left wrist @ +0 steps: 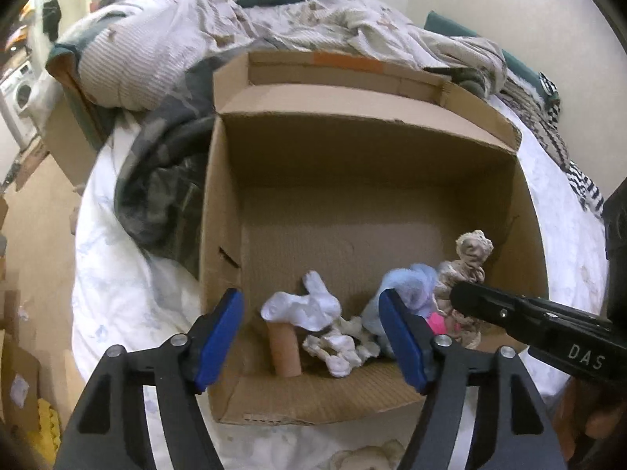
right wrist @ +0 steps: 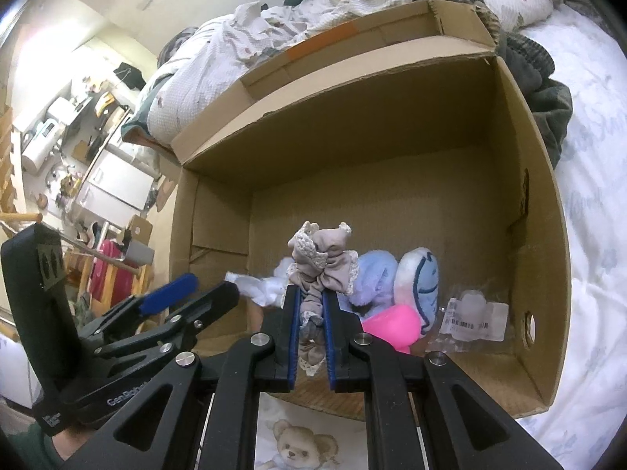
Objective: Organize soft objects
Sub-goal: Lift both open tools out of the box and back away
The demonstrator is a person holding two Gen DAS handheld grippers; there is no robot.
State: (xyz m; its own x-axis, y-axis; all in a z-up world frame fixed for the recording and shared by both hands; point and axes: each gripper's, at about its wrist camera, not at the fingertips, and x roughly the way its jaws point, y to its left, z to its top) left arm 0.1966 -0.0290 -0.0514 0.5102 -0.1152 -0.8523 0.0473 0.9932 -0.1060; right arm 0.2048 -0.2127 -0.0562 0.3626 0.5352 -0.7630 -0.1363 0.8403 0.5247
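Observation:
An open cardboard box (left wrist: 352, 156) (right wrist: 540, 235) lies on the bed. My right gripper (right wrist: 311, 301) is shut on a beige lace-trimmed scrunchie (right wrist: 321, 258) and holds it over the box's near part; in the left wrist view the scrunchie (left wrist: 468, 258) sticks up from the black right gripper (left wrist: 462, 293). My left gripper (left wrist: 313, 337) is open and empty over the box's near edge. Inside lie white soft pieces (left wrist: 313, 305), a light blue plush (right wrist: 415, 278) and a pink item (right wrist: 392, 325).
A cardboard tube (left wrist: 284, 348) stands in the box. A clear packet with a barcode label (right wrist: 474, 317) lies at the box's right. Rumpled quilts (left wrist: 176, 51) and dark clothes (right wrist: 544, 90) surround the box. A teddy print (right wrist: 298, 446) marks the sheet.

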